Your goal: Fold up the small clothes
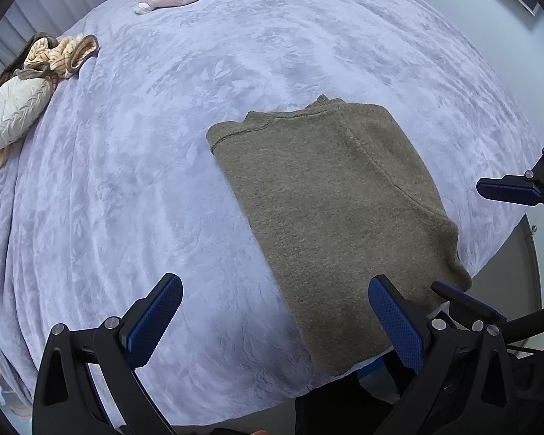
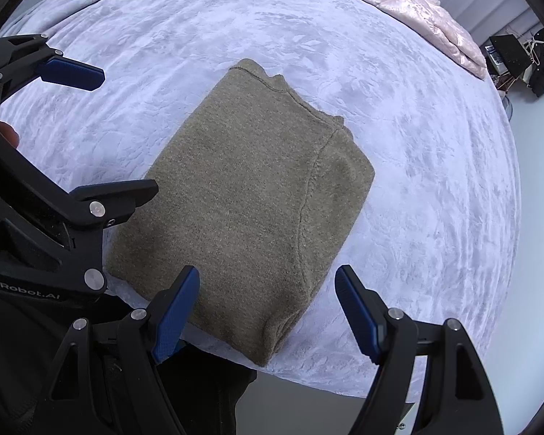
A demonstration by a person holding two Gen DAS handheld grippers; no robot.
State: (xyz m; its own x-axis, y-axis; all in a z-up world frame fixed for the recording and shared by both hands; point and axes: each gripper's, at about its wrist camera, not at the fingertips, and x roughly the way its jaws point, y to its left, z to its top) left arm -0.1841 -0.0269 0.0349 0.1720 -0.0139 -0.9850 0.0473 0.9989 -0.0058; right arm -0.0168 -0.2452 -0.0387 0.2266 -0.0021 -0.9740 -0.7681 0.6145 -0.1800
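Olive knit sweater [image 2: 243,195] folded into neat rectangle, flat on lavender blanket [image 2: 435,188], collar at far end. Left gripper [image 1: 275,322] and right gripper [image 2: 268,311] both wide open, empty, hovering at near edge.

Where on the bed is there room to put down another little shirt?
Bare blanket lies between the folded olive sweater and the beige clothes pile. More lies between the sweater and the pink quilt. The near edge is crowded by both grippers.

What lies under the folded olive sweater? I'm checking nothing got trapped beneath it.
The olive sweater rests flat on the lavender blanket, which shows around its edges. Whatever sits directly beneath or inside its folds is covered and cannot be seen.
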